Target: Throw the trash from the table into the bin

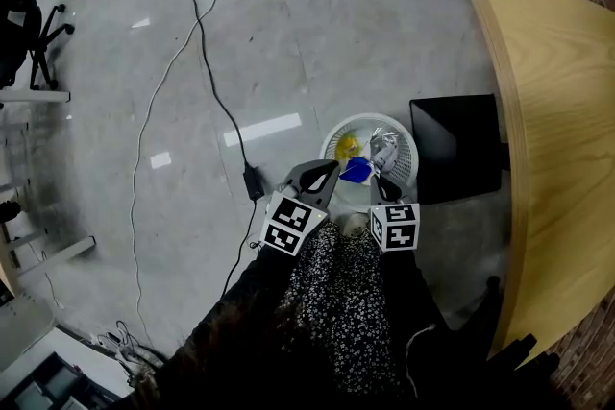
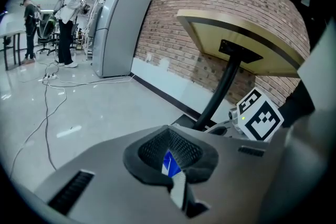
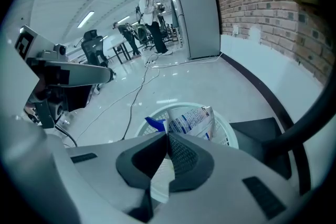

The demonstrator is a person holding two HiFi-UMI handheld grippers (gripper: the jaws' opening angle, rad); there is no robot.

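Left tongs [image 1: 336, 170] clamped shut on blue wrapper [image 1: 356, 170]; right tongs [image 3: 167, 139] pinched shut on white printed packet [image 3: 191, 122]. Both held over white bin [image 1: 370, 117], centre of head view, beside counter [image 1: 557, 158]. Wrapper seen near rim: best carried further inward before tongs are opened wide.

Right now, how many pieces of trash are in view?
3. A blue wrapper is pinched by the left gripper, a printed packet by the right gripper, both over the white mesh bin; a yellow piece lies inside it. Others may be hidden below.
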